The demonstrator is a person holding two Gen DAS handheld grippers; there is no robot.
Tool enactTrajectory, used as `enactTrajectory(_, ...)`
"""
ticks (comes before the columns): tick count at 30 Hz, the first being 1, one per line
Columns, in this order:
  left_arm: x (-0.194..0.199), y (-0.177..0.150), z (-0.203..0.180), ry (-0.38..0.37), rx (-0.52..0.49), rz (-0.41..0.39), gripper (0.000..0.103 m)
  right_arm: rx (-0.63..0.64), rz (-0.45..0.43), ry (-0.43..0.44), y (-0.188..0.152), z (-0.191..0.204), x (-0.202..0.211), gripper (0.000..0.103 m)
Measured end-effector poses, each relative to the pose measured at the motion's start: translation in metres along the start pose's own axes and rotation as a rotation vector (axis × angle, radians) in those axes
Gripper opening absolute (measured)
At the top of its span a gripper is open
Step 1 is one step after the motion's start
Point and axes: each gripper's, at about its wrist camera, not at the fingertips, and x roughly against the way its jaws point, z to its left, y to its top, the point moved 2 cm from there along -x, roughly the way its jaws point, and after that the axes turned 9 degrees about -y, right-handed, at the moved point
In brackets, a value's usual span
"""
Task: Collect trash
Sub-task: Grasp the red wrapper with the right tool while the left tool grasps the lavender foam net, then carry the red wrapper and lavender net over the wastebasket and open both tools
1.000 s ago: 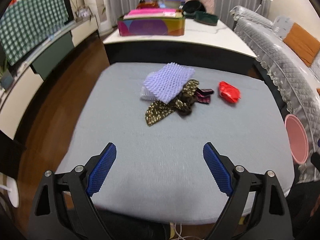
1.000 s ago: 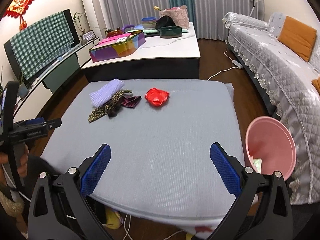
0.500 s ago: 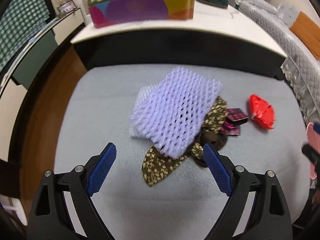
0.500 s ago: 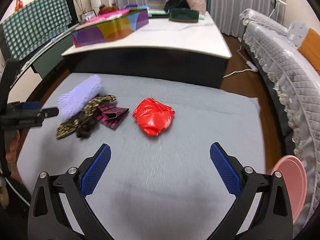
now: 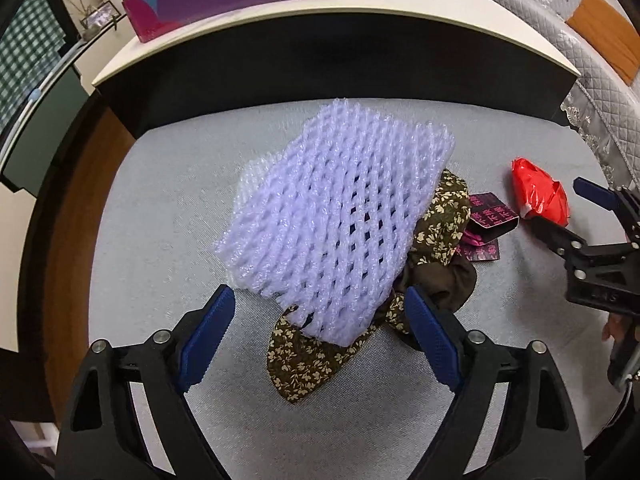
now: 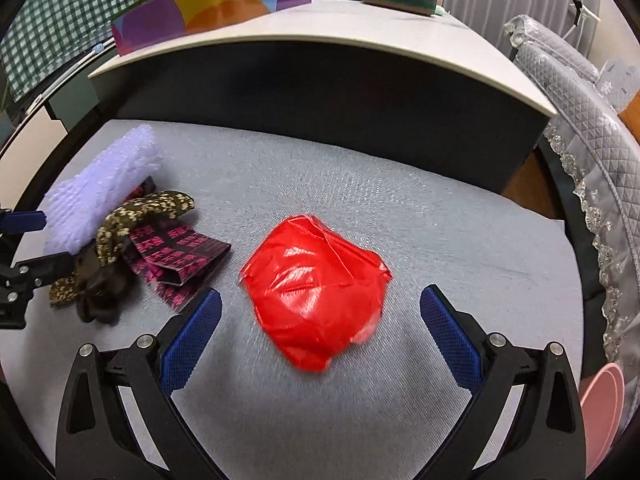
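A lilac foam net sleeve (image 5: 336,220) lies on a grey cushion (image 5: 160,240), on top of a brown flowered cloth (image 5: 308,356) and beside a black-and-pink wrapper (image 5: 486,224). My left gripper (image 5: 316,320) is open, its fingers either side of the foam's near end. A crumpled red plastic bag (image 6: 316,288) lies to the right; it also shows in the left wrist view (image 5: 540,192). My right gripper (image 6: 320,316) is open, its fingers either side of the red bag, empty. The foam (image 6: 100,184), cloth (image 6: 132,216) and wrapper (image 6: 180,256) show at the left of the right wrist view.
A pink bin (image 6: 600,412) stands at the cushion's right edge. A low white table (image 6: 320,28) with a colourful box (image 6: 212,4) stands behind. A quilted grey sofa (image 6: 592,120) runs along the right.
Both grippers moved forward and down. The left one closed in on the foam sleeve, the right one on the red bag. Both stayed open.
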Motion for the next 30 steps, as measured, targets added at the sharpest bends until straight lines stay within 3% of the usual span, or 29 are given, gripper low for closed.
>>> enactTrajectory(3, 0.0, 0.001, 0.001, 0.0, 0.012, -0.003, 0.079, 0.002, -0.008, 0.001, 0.0, 0.005, -0.005, 0.093)
enactTrajectory(5, 0.002, 0.0, 0.002, -0.013, 0.017, -0.003, 0.063, 0.021, -0.018, -0.021, 0.0, 0.007, -0.006, 0.078)
enactTrajectory(7, 0.002, 0.0, 0.003, -0.029, 0.019, 0.015, 0.021, 0.003, -0.029, -0.02, -0.001, 0.005, -0.002, 0.073)
enactTrajectory(8, 0.001, -0.001, 0.003, -0.037, 0.023, 0.028, 0.008, -0.007, -0.027, -0.01, -0.003, 0.004, -0.001, 0.073)
enactTrajectory(10, 0.006, -0.002, 0.007, -0.073, 0.056, 0.021, 0.001, -0.009, -0.025, -0.015, -0.005, 0.004, 0.003, 0.071)
enactTrajectory(19, 0.06, -0.009, 0.028, -0.101, 0.128, -0.112, 0.001, -0.062, -0.07, -0.004, -0.009, -0.01, 0.06, 0.071)
enactTrajectory(24, 0.111, -0.02, 0.025, -0.122, 0.124, -0.204, 0.001, -0.05, -0.141, -0.006, -0.015, -0.017, 0.117, 0.071)
enactTrajectory(30, 0.153, -0.043, 0.001, -0.126, 0.091, -0.252, 0.001, -0.065, -0.186, 0.021, -0.037, -0.027, 0.181, 0.071)
